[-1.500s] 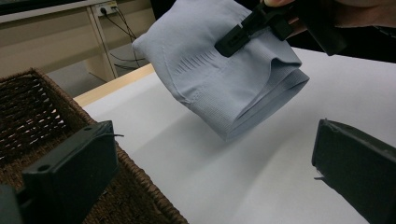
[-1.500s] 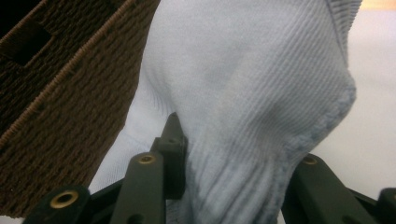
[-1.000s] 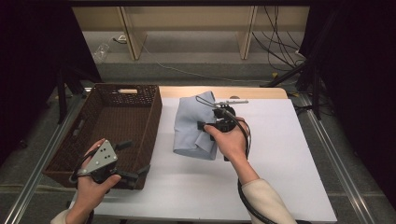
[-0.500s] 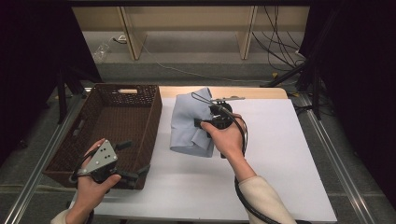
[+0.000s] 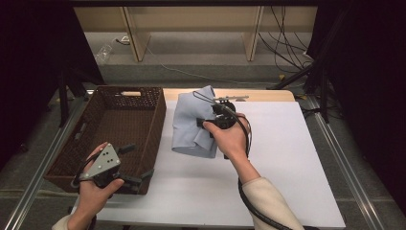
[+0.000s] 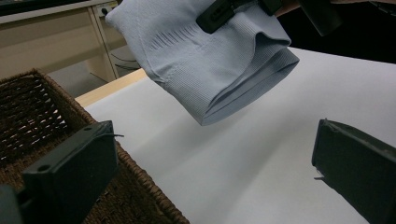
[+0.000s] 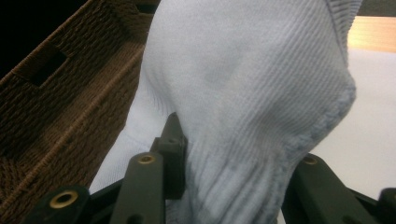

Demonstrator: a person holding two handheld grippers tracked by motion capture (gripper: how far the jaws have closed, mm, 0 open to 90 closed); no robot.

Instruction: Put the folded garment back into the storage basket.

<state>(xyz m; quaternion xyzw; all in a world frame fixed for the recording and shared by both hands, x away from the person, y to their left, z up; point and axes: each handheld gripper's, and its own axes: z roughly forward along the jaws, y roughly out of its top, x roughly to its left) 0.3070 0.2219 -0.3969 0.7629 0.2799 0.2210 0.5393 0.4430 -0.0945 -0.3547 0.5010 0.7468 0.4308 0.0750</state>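
— Colour of the garment [image 5: 191, 127]?
— Pale blue-grey, finely ribbed knit, with a band of short darker dashes across one panel and a looser, nubbly weave along the hem.
— And the basket [image 5: 115, 129]?
— Dark brown wicker, woven in tight rows; a light wooden bar at the far rim.
— Table [image 5: 287, 158]?
— Plain white on top, with a strip of light tan wood at the far edge.
— The right claw [image 5: 213, 125]?
— Black, with brass-coloured rivets.
— The left claw [image 5: 131, 165]?
— Black as well, topped with a grey plate dotted by small holes.
— Sleeve [image 5: 270, 206]?
— Cream.
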